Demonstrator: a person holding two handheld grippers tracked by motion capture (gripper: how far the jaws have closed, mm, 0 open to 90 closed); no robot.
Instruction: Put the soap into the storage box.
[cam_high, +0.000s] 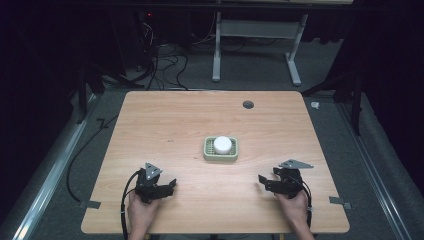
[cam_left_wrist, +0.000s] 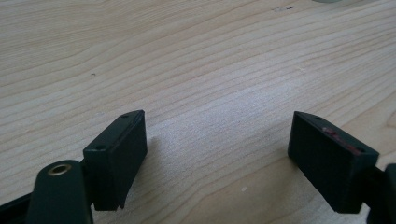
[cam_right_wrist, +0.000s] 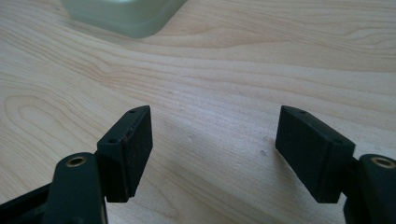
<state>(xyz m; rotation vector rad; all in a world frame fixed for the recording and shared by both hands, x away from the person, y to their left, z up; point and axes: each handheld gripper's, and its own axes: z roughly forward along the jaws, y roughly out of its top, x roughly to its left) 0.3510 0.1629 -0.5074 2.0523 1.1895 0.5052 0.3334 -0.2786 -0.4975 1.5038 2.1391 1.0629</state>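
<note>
You held the left gripper (cam_high: 169, 186) at the lower left of the high view and the right gripper (cam_high: 264, 181) at the lower right, both with jaws spread wide and empty over the wooden table (cam_high: 165, 120). Beyond them, near the frame's centre, a white round object (cam_high: 223, 144) sat in a pale green tray (cam_high: 208, 152)

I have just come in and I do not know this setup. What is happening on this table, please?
A person sits at a light wooden table, holding a black two-jaw gripper in each hand. The left gripper and the right gripper rest near the table's near edge, jaws open, holding nothing. Between them, farther in, lies a pale green square tray with a round white object on it, untouched.
</note>
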